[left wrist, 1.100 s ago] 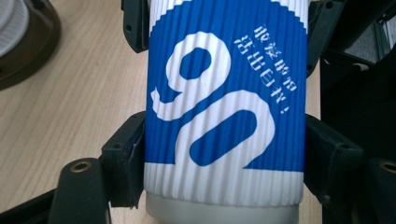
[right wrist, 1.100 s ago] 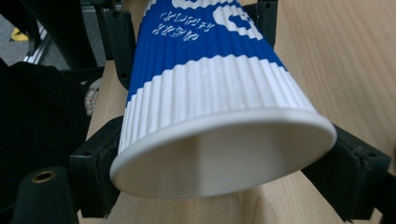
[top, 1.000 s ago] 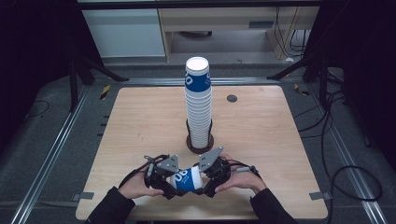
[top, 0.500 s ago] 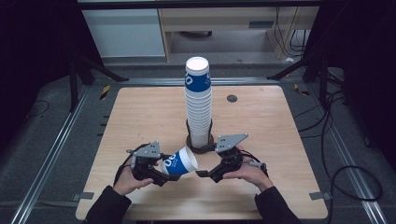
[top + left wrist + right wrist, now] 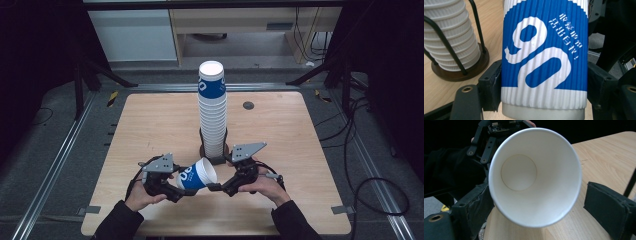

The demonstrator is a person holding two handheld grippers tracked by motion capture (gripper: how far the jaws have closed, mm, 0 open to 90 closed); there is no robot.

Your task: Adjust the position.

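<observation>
A blue and white ribbed paper cup (image 5: 192, 176) lies on its side above the table's front edge, mouth toward the right. My left gripper (image 5: 182, 187) is shut on it; in the left gripper view both pads (image 5: 490, 87) press the cup (image 5: 544, 62) near its base. My right gripper (image 5: 216, 186) faces the cup's mouth. In the right gripper view the white inside of the cup (image 5: 534, 175) sits between the jaws of this gripper (image 5: 539, 207), with a gap at the right pad (image 5: 609, 207). Its jaws have just been opening.
A tall stack of the same cups (image 5: 212, 110) stands in a black wire holder (image 5: 214, 150) on a round base at the middle of the wooden table (image 5: 150, 120). A small dark disc (image 5: 248, 105) lies at the back right. The stack (image 5: 449, 37) is close behind the left gripper.
The two grippers were close together on the cup. The right one has let go and drawn back to the right and up. The cup stayed in the left gripper.
</observation>
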